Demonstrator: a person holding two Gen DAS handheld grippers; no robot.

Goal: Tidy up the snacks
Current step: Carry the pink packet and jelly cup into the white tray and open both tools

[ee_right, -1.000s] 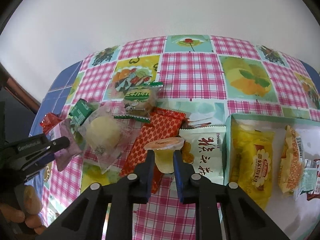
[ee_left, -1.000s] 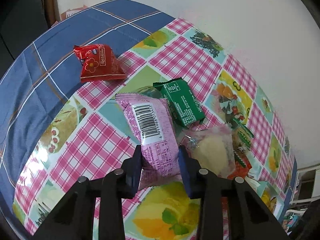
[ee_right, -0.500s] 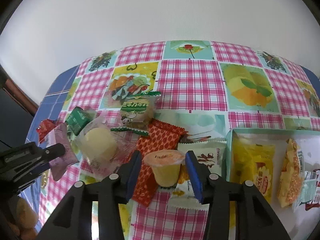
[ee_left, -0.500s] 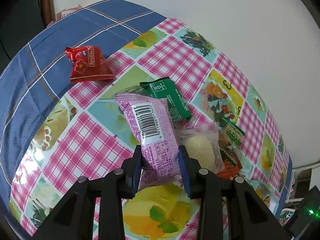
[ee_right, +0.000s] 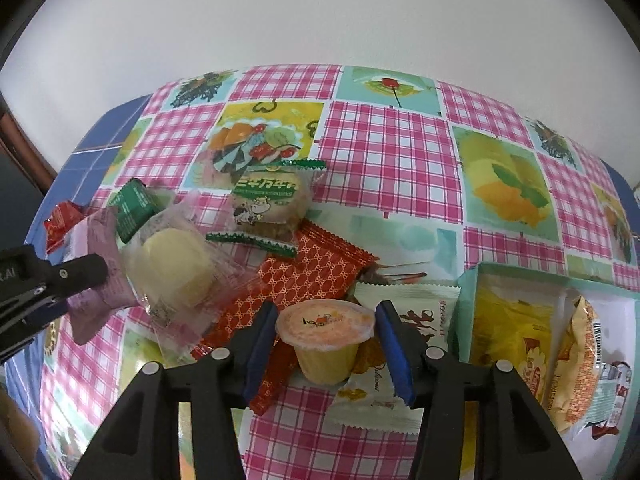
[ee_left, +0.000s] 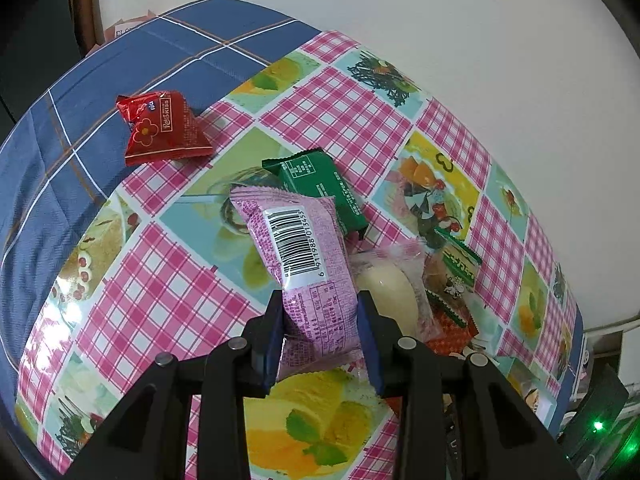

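White wall backs a table [ee_right: 384, 152] covered in a pink-checked cloth with fruit pictures; a blue plaid cloth [ee_left: 80, 128] shows at its far left. Left hand-held gripper [ee_left: 320, 344] is pinched tight on a pink snack packet [ee_left: 304, 256] with a barcode, lifted above the pile. Right hand-held gripper [ee_right: 326, 350] stands spread, its blue pads either side of an orange jelly cup [ee_right: 324, 340] and clear of it; the jaws have just been opening. The cup sits on a white packet [ee_right: 400, 360] and an orange-red packet [ee_right: 304, 276]. To the right, a pale green tray [ee_right: 466, 300] holds yellow snack bags [ee_right: 512, 340]. A red packet [ee_left: 160, 128] lies far left.
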